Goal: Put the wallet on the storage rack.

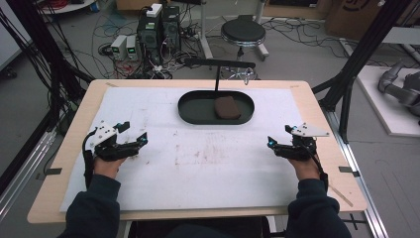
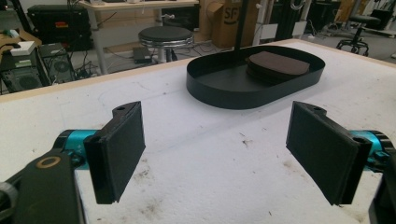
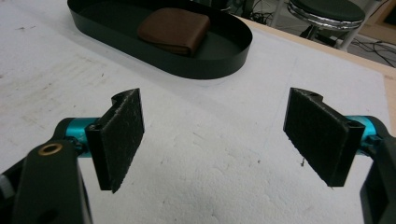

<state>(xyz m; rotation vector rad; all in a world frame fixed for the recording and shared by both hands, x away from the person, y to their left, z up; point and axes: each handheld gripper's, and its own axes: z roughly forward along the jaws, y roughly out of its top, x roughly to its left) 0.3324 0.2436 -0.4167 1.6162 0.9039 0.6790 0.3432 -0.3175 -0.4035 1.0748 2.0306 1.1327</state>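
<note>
A lab: computer towers (image 1: 158, 27), tangled floor cables (image 1: 292, 29), a stool (image 1: 242, 32) and cardboard boxes (image 2: 224, 21) surround the table (image 1: 74, 129).

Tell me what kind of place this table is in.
Probably a robotics lab or workshop: computer towers and tangled cables on the floor, a round stool, and a grey robot arm to the side.

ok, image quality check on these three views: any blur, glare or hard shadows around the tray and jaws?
High view: soft and low in detail, even light, no glare on the white mat. Left gripper view: jaws sharp, black tray slightly soft, background softer still. Right gripper view: pad texture crisp, brown folded item readable, only a faint soft shadow beside the tray.
</note>
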